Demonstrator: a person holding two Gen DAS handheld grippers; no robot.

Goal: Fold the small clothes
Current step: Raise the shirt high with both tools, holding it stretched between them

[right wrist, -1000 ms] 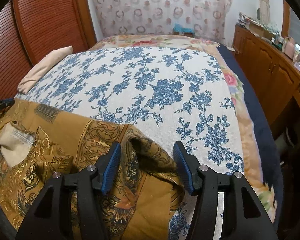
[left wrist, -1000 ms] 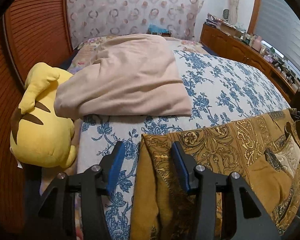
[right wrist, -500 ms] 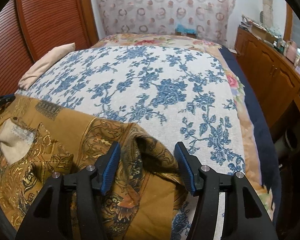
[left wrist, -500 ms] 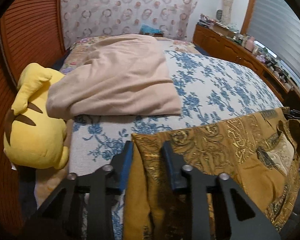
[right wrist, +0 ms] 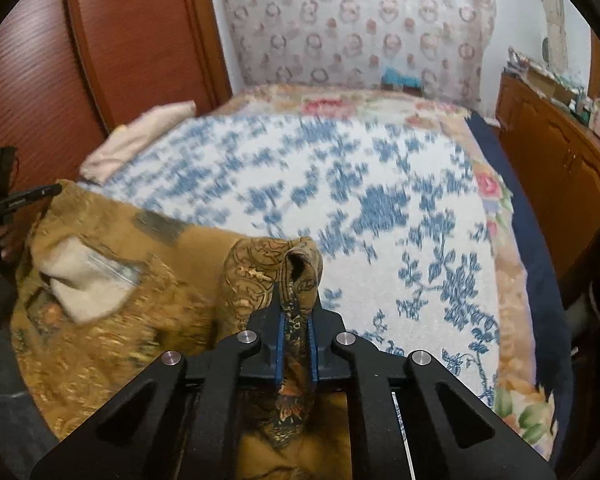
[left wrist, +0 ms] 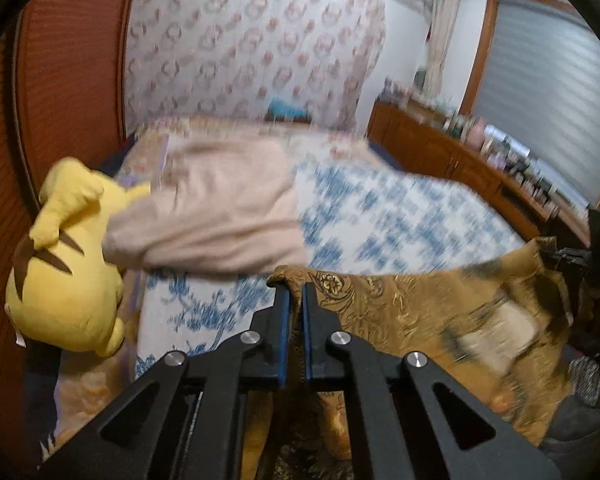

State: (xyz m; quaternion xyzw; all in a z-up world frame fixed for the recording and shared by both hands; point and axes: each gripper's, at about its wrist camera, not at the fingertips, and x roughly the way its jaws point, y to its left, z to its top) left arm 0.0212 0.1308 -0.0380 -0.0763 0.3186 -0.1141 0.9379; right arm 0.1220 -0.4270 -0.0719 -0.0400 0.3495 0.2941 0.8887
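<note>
A brown-gold patterned garment (left wrist: 412, 312) hangs stretched between my two grippers above the near edge of the bed. My left gripper (left wrist: 294, 292) is shut on its left top corner. My right gripper (right wrist: 296, 292) is shut on its right top corner, which bunches up between the blue pads. The garment (right wrist: 112, 292) shows a pale inner pocket lining (right wrist: 88, 276). The right gripper shows at the right edge of the left wrist view (left wrist: 592, 252); the left gripper shows at the left edge of the right wrist view (right wrist: 16, 200).
The bed has a blue-flowered white cover (right wrist: 340, 184). A beige folded blanket (left wrist: 220, 212) lies at its left, over a yellow plush toy (left wrist: 64, 280). A red-brown wardrobe (right wrist: 112, 40) stands left, a wooden dresser (right wrist: 560, 152) with clutter right.
Both grippers have closed on the garment's top corners and lifted it off the bed. The views have tilted up and blur with motion.
</note>
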